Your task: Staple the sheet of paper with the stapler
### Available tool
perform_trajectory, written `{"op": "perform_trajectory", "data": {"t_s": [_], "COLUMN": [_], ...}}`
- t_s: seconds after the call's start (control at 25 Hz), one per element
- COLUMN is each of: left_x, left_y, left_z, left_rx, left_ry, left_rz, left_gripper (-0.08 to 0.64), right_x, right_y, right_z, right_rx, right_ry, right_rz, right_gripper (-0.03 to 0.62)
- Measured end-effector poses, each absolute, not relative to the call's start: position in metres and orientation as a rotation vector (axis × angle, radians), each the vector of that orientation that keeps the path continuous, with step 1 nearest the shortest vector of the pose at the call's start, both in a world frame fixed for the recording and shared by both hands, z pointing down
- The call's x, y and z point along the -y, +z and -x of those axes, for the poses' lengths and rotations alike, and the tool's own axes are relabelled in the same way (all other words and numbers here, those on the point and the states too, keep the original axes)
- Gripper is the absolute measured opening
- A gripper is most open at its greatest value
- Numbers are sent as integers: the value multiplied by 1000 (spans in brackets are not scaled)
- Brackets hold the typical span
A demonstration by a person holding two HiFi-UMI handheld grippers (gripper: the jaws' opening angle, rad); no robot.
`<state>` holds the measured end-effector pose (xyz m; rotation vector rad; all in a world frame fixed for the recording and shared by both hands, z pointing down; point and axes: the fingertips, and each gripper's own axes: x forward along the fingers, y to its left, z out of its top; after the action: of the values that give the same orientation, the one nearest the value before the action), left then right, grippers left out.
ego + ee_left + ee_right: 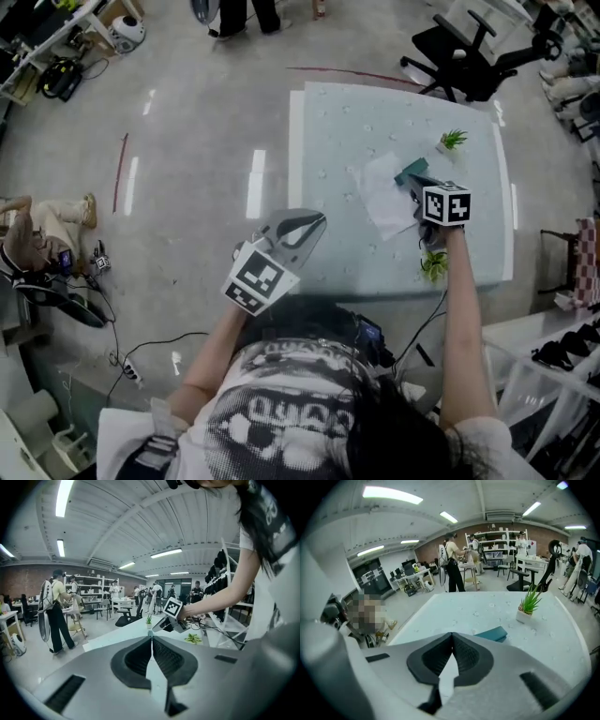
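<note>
Paper (380,192) lies toward the table's (337,141) right edge, stapler (411,172) at its far side, and with the right gripper (419,192) over it and the left gripper (314,220) by the near left corner both jaws-together, I reckon it just slides unpinned once the stapler gets pressed.

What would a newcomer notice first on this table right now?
The white paper with the teal stapler at its right edge, lying right of the middle of the pale table. The right gripper hangs shut over them, while the left gripper, also shut, is at the table's near left edge.
</note>
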<state>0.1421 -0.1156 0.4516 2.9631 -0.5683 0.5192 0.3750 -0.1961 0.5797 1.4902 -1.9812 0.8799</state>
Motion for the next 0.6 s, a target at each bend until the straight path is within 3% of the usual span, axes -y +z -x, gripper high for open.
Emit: {"op": "perform_trajectory", "data": {"t_s": [0.6], "left_x": [85], "left_y": [449], "left_z": [-85], "left_rx": [146], "left_ry": [593], "left_rz": [-3050], "left_gripper": [8], "right_x": [65], "right_y": [530], "right_z": [-210], "right_rx": [2093], "right_ry": [982], "right_rz": [-1987], "right_gripper": [-14]}}
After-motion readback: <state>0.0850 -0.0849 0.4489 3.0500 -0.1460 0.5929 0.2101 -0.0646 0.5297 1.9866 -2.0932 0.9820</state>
